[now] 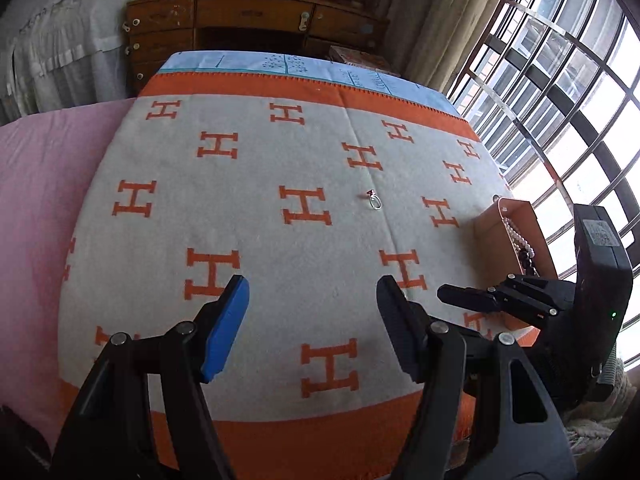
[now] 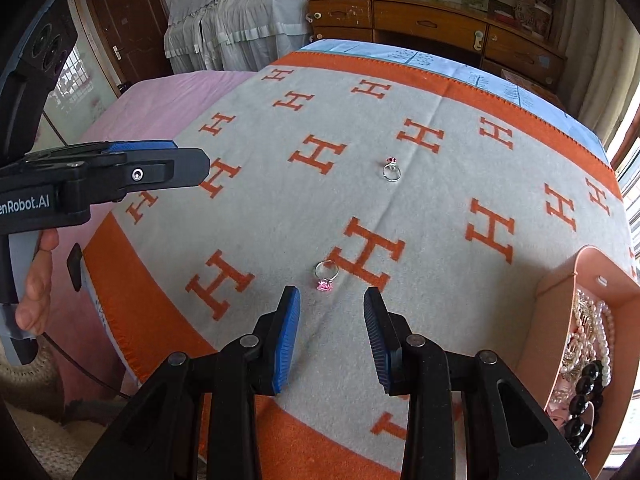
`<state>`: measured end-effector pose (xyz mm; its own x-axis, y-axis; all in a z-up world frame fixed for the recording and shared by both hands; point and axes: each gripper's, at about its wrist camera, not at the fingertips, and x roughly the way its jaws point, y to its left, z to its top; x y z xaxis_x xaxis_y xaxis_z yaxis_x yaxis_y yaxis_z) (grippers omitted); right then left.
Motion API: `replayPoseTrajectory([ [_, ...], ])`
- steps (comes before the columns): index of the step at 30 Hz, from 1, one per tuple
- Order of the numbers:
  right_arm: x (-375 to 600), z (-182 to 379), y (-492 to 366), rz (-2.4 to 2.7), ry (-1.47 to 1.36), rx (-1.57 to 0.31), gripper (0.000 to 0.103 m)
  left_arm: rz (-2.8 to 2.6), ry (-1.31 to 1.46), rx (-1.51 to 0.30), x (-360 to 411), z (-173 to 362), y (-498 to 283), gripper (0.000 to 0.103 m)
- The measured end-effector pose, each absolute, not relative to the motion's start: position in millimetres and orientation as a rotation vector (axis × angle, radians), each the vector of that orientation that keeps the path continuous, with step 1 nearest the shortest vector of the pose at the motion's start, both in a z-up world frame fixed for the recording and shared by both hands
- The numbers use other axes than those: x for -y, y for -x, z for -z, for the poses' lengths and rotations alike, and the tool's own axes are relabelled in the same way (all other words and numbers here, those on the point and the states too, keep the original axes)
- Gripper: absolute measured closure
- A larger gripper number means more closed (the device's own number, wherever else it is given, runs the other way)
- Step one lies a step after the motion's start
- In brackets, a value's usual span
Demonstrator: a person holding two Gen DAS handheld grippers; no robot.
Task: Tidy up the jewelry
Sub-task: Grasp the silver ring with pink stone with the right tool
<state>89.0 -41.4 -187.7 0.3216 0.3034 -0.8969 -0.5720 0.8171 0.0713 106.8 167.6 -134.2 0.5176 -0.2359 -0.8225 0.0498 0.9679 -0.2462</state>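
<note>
At the far left of the right wrist view, the left gripper (image 2: pixel 192 166) comes in side-on, held by a hand (image 2: pixel 38 280) whose fingers are partly cut off by the picture's edge. From this angle its fingers overlap; the left wrist view shows them spread wide (image 1: pixel 312 320) over the blanket (image 1: pixel 260 220), with nothing between them.

The grey blanket with orange H marks covers the bed, a pink sheet (image 2: pixel 160 96) showing beyond its left edge. Near the middle, a ring with a pink stone (image 2: pixel 326 278) lies flat on the blanket just ahead of the right gripper (image 2: pixel 332 336), whose blue-padded fingers are apart and not touching it. The left wrist view does not show this ring. Farther off lies a second ring with a red stone (image 2: pixel 391 169), small and hard to read in detail; it also appears in the left wrist view (image 1: pixel 374 200).

At the right, a pink box (image 2: pixel 560 280) sits on the blanket, cut off by the frame. Inside are pearl strands (image 2: pixel 604 332) and dark beads (image 2: pixel 586 392), tangled with other pieces too jumbled to name.
</note>
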Motion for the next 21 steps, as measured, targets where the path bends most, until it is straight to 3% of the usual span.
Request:
replayPoseTrajectory([
  [11,10,216,-102,-0.573,0.417,-1.089,0.07,0.199,0.199,-1.059,-170,154,-131,0.039],
  [15,12,216,-104,-0.566,0.418,-1.073,0.087,0.213,0.178,-1.063,-159,154,-144,0.039],
  [21,30,214,-105,-0.554,0.365,-1.077,0.087,0.248,0.12,-1.074,-128,155,-169,0.039],
])
